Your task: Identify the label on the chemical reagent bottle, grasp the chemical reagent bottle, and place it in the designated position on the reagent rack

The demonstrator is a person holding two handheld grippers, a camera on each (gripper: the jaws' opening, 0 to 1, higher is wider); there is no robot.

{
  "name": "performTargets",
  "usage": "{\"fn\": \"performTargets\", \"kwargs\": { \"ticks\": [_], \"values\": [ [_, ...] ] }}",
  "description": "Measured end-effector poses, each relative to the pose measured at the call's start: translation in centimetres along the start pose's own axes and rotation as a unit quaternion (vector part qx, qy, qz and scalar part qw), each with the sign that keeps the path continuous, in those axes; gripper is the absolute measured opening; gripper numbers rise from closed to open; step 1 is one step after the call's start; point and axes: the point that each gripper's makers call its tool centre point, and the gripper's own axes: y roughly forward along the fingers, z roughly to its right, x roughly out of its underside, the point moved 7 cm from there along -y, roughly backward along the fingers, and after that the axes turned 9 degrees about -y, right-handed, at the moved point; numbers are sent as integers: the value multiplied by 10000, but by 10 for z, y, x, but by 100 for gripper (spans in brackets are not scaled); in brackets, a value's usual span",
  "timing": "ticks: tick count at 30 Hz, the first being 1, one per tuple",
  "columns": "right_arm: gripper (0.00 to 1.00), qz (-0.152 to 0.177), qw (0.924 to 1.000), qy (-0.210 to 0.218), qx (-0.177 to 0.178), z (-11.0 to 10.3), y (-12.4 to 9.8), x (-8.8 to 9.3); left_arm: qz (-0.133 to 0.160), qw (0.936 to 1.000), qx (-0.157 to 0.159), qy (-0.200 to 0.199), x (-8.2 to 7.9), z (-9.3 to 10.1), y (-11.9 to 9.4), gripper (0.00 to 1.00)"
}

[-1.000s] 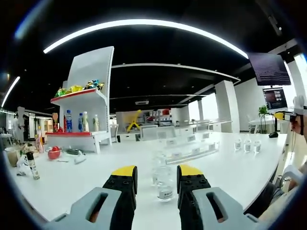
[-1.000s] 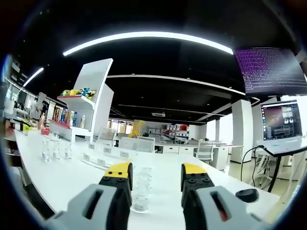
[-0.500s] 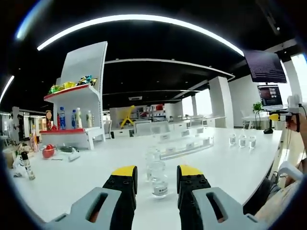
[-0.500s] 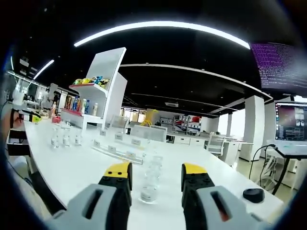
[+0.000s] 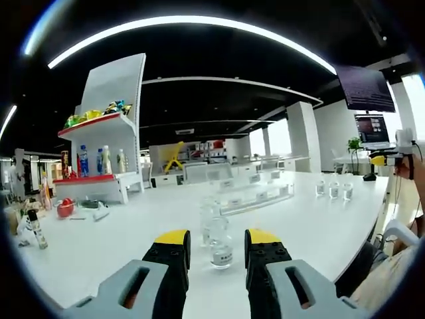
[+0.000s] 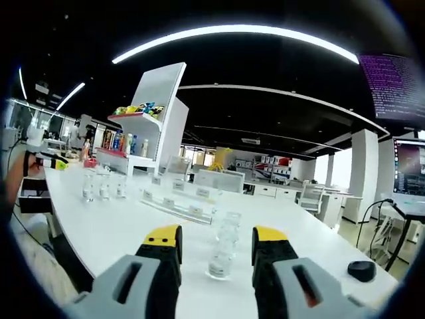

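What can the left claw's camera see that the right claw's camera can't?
The left gripper view alone shows a dark spray can and a red object at the table's far left end. The right gripper view alone shows a black puck-like object on the table and a lit screen. Both show the white table, the clear reagent rack, the shelf of drinks, and a small clear bottle standing just beyond each open claw.

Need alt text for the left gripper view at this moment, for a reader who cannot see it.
The left gripper points with open jaws at a row of small clear reagent bottles standing on a white table. Beyond them lies a clear reagent rack, with three more bottles to the right and a white shelf unit of goods at left.
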Motion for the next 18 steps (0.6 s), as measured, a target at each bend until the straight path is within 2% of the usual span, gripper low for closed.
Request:
{"fn": "performTargets", "kwargs": {
  "ticks": [7,14,18],
  "values": [
    [42,-90,10000,-29,-12,-1,2,4,-244,9991,345,-30,8,6,1,33],
    [42,-124,9999,-2,-19,-1,2,6,-316,9965,764,-78,10,14,2,33],
    [42,-172,9998,12,-23,-1,3,9,-365,9959,831,-18,12,16,3,33]
  ]
}}
